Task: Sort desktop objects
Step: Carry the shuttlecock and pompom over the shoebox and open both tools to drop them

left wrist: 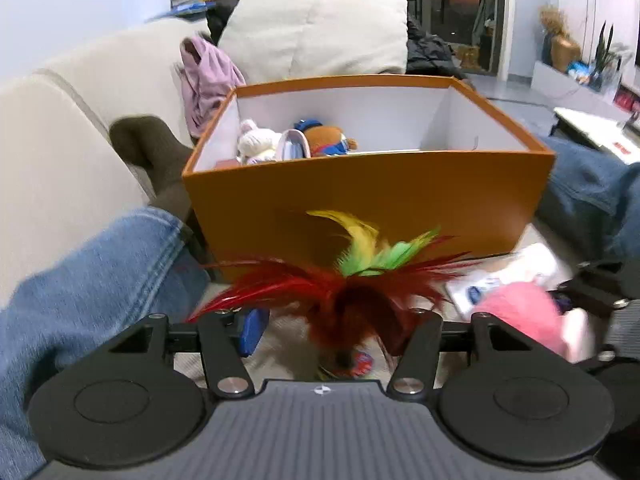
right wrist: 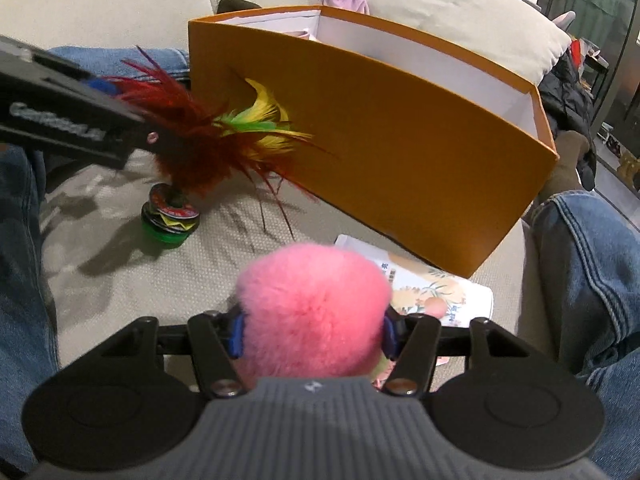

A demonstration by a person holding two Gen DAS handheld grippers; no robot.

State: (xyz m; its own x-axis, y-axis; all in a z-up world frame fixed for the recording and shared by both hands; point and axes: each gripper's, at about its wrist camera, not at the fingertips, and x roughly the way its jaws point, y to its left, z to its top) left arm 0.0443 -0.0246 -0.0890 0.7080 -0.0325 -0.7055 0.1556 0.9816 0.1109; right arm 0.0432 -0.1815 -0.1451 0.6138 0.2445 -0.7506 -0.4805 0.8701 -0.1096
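Note:
A feather shuttlecock with red, green and yellow feathers stands tilted on the sofa seat, its stacked disc base resting on the fabric. My left gripper is open, and the red feathers lie between its jaws; one blue pad shows, the other is hidden by feathers. My right gripper is shut on a pink fluffy ball, with blue pads pressed into both its sides. Just behind both stands an orange box, open at the top, with plush toys inside.
A printed packet lies on the seat against the box's near corner. A person's legs in jeans flank the seat on both sides, with a dark sock left of the box. Cream cushions and a lilac garment lie behind.

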